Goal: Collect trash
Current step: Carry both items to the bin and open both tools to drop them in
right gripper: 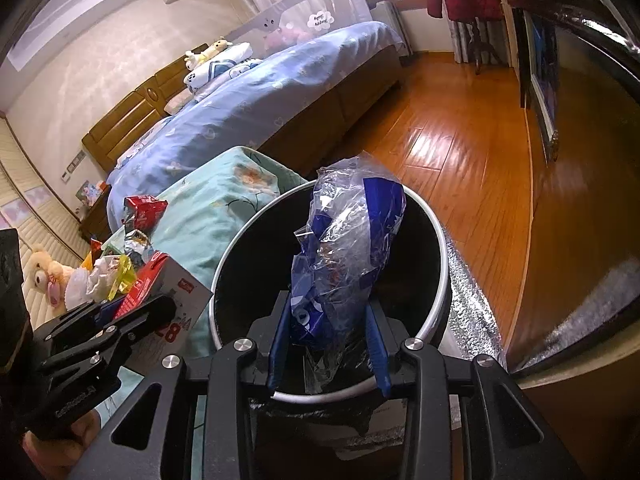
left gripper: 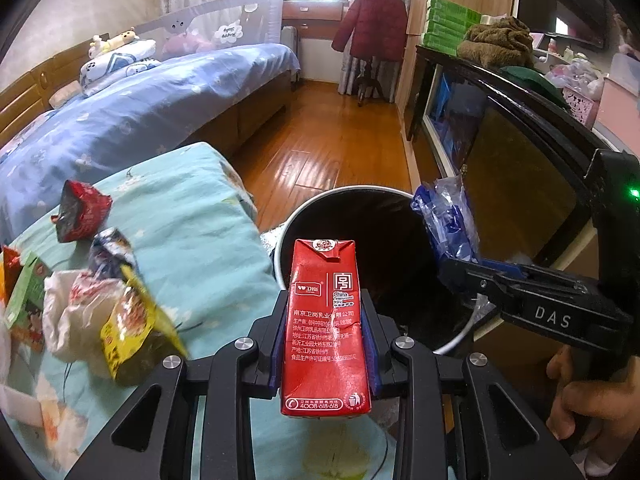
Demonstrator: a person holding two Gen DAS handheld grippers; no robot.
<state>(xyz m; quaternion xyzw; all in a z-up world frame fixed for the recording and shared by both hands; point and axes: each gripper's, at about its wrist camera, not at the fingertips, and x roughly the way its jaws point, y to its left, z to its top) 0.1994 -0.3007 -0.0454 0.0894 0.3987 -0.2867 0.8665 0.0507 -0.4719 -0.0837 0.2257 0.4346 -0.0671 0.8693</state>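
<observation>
My left gripper (left gripper: 325, 344) is shut on a red milk carton (left gripper: 326, 320), held upright at the near rim of a round black trash bin (left gripper: 352, 196). My right gripper (right gripper: 329, 344) is shut on a crumpled blue and clear plastic wrapper (right gripper: 344, 256), held over the bin's (right gripper: 434, 300) dark opening. In the left wrist view the right gripper (left gripper: 452, 256) reaches in from the right with the wrapper (left gripper: 448, 216) above the bin's right rim. In the right wrist view the left gripper (right gripper: 120, 312) sits at lower left with the carton (right gripper: 160, 280).
More trash lies on a teal-covered cushion (left gripper: 192, 232): a red packet (left gripper: 80, 212), a yellow wrapper (left gripper: 132, 320), white crumpled plastic (left gripper: 68, 316). A blue bed (left gripper: 140, 112) stands behind, a dark cabinet (left gripper: 520, 152) on the right, wooden floor (left gripper: 328, 136) between.
</observation>
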